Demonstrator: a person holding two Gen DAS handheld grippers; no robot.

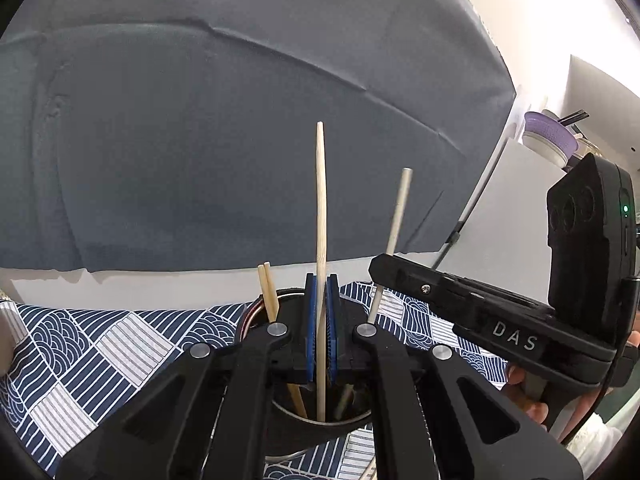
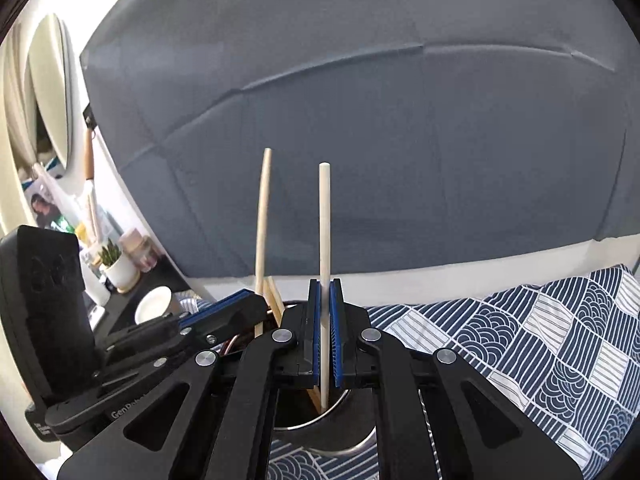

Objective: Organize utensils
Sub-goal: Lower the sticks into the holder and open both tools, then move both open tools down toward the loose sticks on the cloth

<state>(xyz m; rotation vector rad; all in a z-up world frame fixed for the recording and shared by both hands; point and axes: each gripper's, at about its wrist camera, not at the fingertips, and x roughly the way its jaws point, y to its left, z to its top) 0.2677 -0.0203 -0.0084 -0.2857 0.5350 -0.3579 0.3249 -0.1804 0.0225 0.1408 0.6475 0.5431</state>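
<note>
A metal cup [image 1: 320, 424] stands on the patterned cloth, directly under both grippers. My left gripper [image 1: 321, 284] is shut on a pale tapered chopstick [image 1: 320, 200] that stands upright with its lower end inside the cup. My right gripper [image 2: 325, 284] is shut on a white round chopstick [image 2: 325, 232], also upright, with its foot in the cup [image 2: 348, 400]. Two brown wooden chopsticks [image 1: 267, 292] lean in the cup at its left rim. Each view shows the other gripper close beside: the right gripper [image 1: 376, 268] and the left gripper [image 2: 256, 300].
A blue-and-white patterned tablecloth [image 2: 520, 340] covers the table. A grey sheet [image 1: 200, 140] hangs behind it. On the left of the right wrist view are a potted plant [image 2: 116, 264] and a white bowl [image 2: 154, 304]. A purple-lidded jar [image 1: 548, 132] sits far right.
</note>
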